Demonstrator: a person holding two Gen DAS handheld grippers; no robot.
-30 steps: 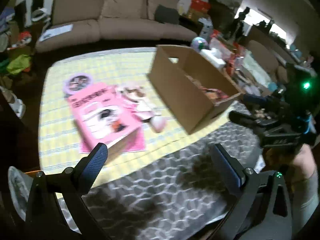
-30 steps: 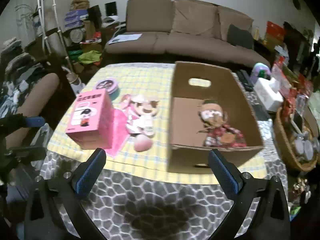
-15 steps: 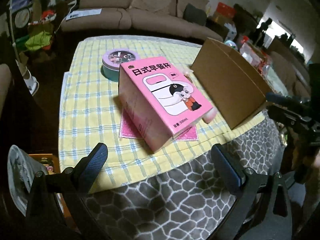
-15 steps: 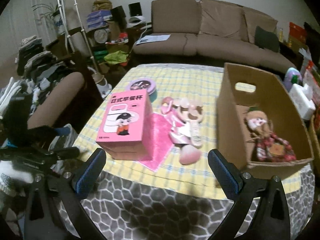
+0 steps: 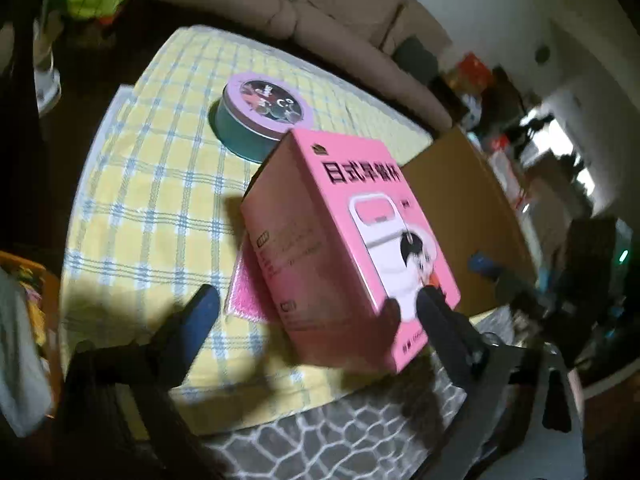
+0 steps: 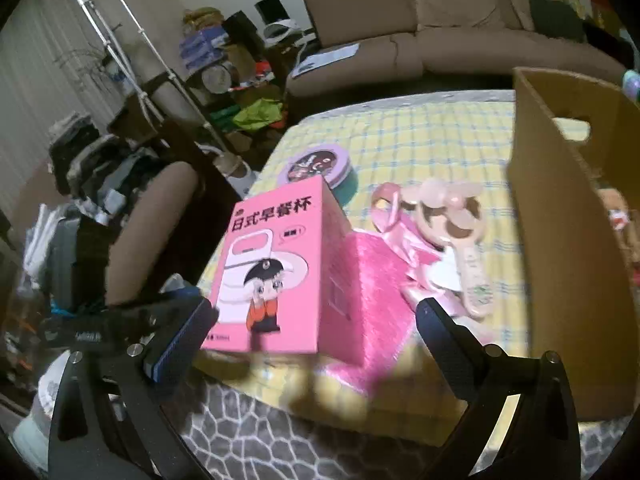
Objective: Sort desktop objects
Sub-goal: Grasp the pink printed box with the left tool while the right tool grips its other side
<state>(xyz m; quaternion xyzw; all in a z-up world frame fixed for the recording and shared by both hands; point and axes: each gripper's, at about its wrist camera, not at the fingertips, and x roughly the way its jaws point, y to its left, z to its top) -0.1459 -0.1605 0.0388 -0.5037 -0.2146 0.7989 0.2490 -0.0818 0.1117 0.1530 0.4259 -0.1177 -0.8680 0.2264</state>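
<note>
A pink printed box [image 5: 352, 240] lies on a pink cloth [image 6: 372, 280] on the yellow checked tablecloth [image 5: 152, 184]. It also shows in the right wrist view [image 6: 276, 268]. My left gripper [image 5: 316, 316] is open, its fingers on either side of the box's near end. My right gripper [image 6: 316, 324] is open, also straddling the box's near end. A round purple-lidded tin [image 5: 260, 116] stands behind the box. A pink hand fan with ribbon [image 6: 452, 236] lies between the box and the open cardboard box [image 6: 568, 248], which holds a doll [image 6: 620, 216].
The table's near edge carries a grey pebble-pattern cover [image 6: 280, 444]. A brown sofa [image 6: 440, 28] stands behind the table. A padded chair [image 6: 152, 220] and clutter are at the left. The left gripper's body [image 6: 120, 320] shows in the right wrist view.
Both grippers have moved in close to the pink box, so that it now lies between the open fingers of each. The box has not moved.
</note>
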